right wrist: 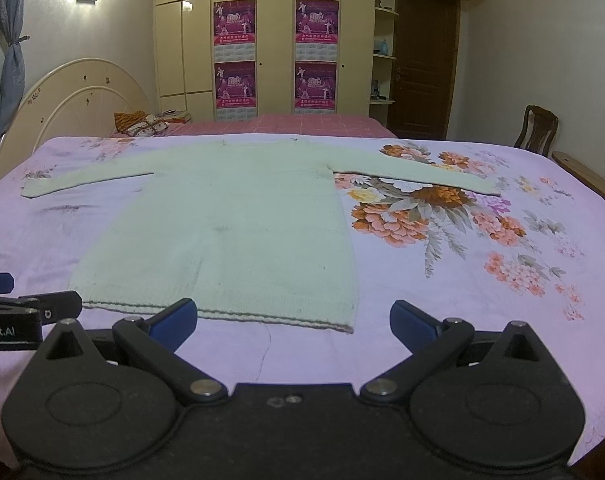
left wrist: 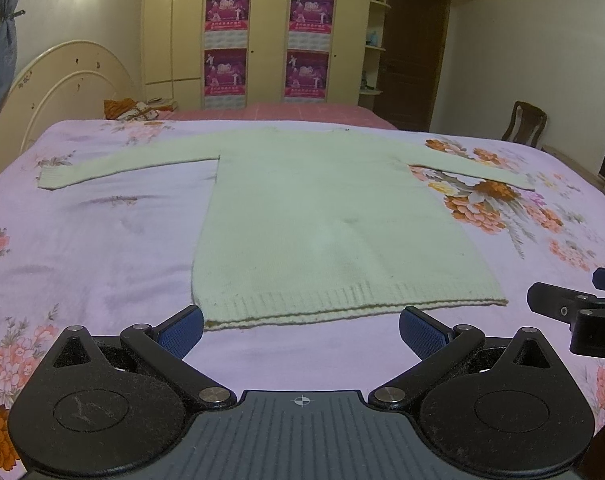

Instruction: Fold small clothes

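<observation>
A pale green knit sweater [left wrist: 322, 216] lies flat on the bed, sleeves spread left and right, ribbed hem toward me. It also shows in the right wrist view [right wrist: 230, 232]. My left gripper [left wrist: 301, 326] is open and empty, just short of the hem's middle. My right gripper [right wrist: 292, 320] is open and empty, just short of the hem's right corner. The right gripper's body shows at the right edge of the left wrist view [left wrist: 574, 312]; the left gripper's body shows at the left edge of the right wrist view [right wrist: 26, 312].
The sweater lies on a lilac floral bedsheet [left wrist: 82, 248]. A headboard [left wrist: 62, 84] stands at the far left. A second bed with a pink cover [left wrist: 294, 114] and a wardrobe [left wrist: 262, 32] lie beyond. A wooden chair [left wrist: 524, 124] stands at the far right.
</observation>
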